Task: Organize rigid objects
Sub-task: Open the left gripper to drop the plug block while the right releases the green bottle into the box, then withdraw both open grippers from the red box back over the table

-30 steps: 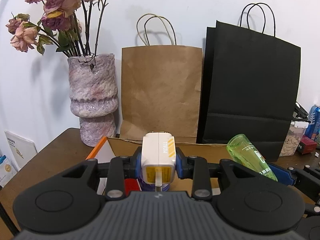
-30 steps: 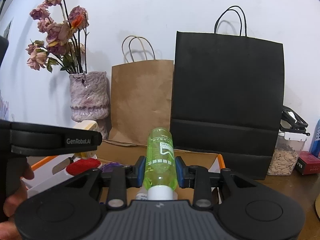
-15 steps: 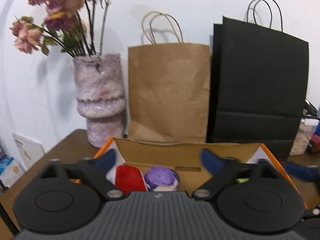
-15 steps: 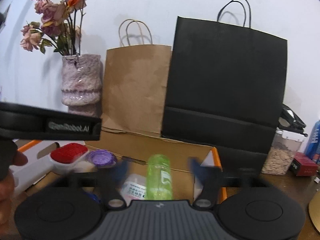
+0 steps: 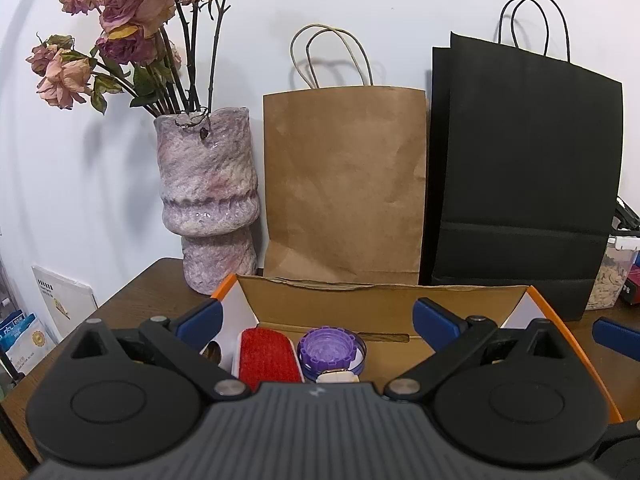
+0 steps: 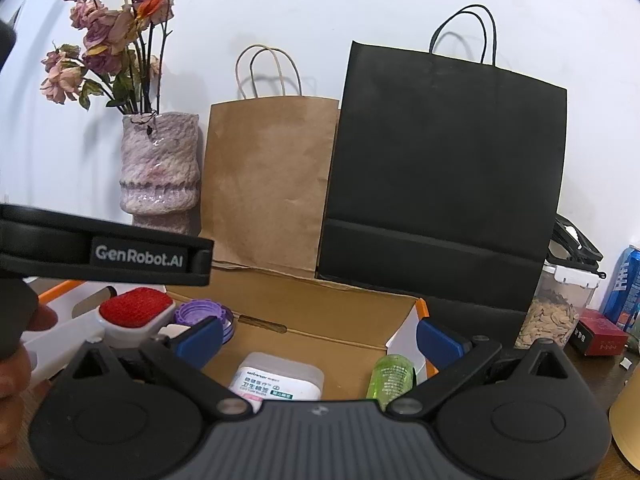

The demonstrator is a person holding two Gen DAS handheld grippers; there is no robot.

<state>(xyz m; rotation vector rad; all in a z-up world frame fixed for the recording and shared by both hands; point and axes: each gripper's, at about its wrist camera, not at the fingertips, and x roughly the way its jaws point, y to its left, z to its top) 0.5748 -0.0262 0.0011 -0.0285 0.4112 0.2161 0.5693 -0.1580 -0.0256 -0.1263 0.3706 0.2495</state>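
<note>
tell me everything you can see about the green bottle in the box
The green bottle is translucent lime-green plastic with pale printed lettering on a label around its body. It lies on its side inside the cardboard box, near the box's right end, rounded base pointing toward the back wall. Its cap end is hidden behind the right claw's body. It rests on the box floor, apart from the white tub to its left. Nothing grips it.

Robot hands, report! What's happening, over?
Left gripper jaws opening, nothing between. Right gripper open, empty. Green bottle lying in box. Nothing blocking.
</note>
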